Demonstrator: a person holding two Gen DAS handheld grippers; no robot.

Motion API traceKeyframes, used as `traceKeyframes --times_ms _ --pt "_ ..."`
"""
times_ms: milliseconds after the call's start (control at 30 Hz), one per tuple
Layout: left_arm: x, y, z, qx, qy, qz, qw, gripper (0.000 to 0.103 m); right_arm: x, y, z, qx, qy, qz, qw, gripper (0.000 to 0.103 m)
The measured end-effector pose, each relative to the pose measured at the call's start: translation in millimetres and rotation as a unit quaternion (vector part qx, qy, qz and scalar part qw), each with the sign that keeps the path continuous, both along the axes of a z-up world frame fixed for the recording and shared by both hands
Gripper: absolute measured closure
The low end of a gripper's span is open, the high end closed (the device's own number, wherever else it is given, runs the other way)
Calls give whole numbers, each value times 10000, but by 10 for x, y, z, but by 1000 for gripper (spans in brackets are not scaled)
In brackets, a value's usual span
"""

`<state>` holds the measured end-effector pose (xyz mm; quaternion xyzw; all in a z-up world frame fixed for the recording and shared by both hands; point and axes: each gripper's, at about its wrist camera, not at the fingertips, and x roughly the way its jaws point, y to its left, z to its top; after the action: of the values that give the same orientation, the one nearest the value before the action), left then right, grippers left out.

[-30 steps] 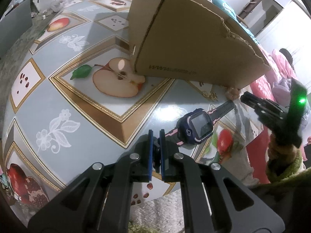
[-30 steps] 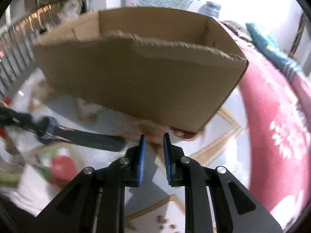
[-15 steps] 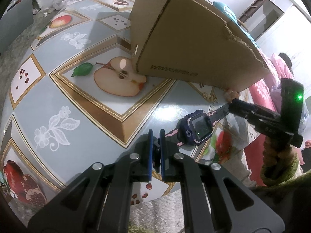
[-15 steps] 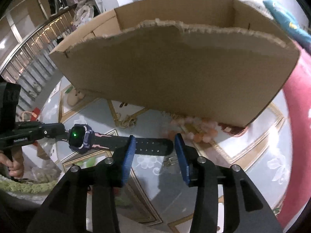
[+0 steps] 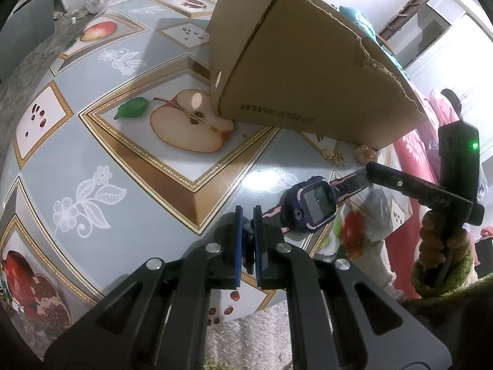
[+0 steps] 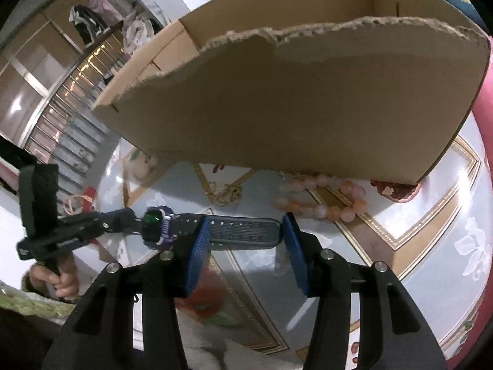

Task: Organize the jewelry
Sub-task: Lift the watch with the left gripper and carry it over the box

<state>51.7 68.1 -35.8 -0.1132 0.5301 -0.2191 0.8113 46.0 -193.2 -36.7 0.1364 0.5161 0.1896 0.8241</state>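
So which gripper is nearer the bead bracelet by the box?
Right. The right gripper is open around the watch strap, just short of the bead bracelet; the left gripper clamps the strap's far end.

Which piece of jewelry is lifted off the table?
The purple watch with the dark strap: the left hand-held gripper holds it. The peach bead bracelet and gold chain lie flat.

- Watch (image 5: 311, 208): purple case, black strap with pink edging.
- Box (image 5: 308, 71): plain brown cardboard, green lettering.
- Bench (image 5: 92, 154) cloth: grey-blue, gold frames, apples, pomegranates, white flowers.
- Beads (image 6: 326, 197): pale pink and orange.
- Tool pads (image 6: 197, 246): blue.
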Motion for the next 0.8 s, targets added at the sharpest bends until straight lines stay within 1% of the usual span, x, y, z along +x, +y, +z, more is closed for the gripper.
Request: traceKeyframes --times_ms 100,233,300,333,367,400,433,500,567,667,800 --pt "-2 0 2 8 -8 1 10000 97 -9 7 53 170 -61 20 9998 56" --pt "-4 -5 3 16 -20 21 10000 97 -24 94 80 224 -132 103 9996 61" --pt "-6 -6 1 18 -28 33 10000 97 -23 116 101 230 -165 119 9995 67" --pt "-8 -8 0 23 -39 37 10000 97 -33 114 125 214 -184 138 9995 68" --pt "-10 -10 0 28 -47 40 10000 97 -41 124 133 198 -205 159 9995 73" --pt "-13 -12 0 35 -57 44 10000 97 -51 140 137 152 -198 161 9996 77" --pt "-17 -15 0 47 -75 46 9999 97 -62 159 138 107 -215 186 9995 79" --pt "-24 -22 1 69 -122 50 9999 97 -88 196 148 4 -280 224 9994 85" --pt "-42 -36 10 120 -206 55 9997 98 -142 242 208 -43 -451 314 9985 87" --pt "-114 -66 82 208 -463 32 9987 98 -254 290 331 -157 -713 470 9962 88" --pt "-211 -49 261 49 -825 53 9966 98 -377 288 446 -305 -945 512 9937 88"
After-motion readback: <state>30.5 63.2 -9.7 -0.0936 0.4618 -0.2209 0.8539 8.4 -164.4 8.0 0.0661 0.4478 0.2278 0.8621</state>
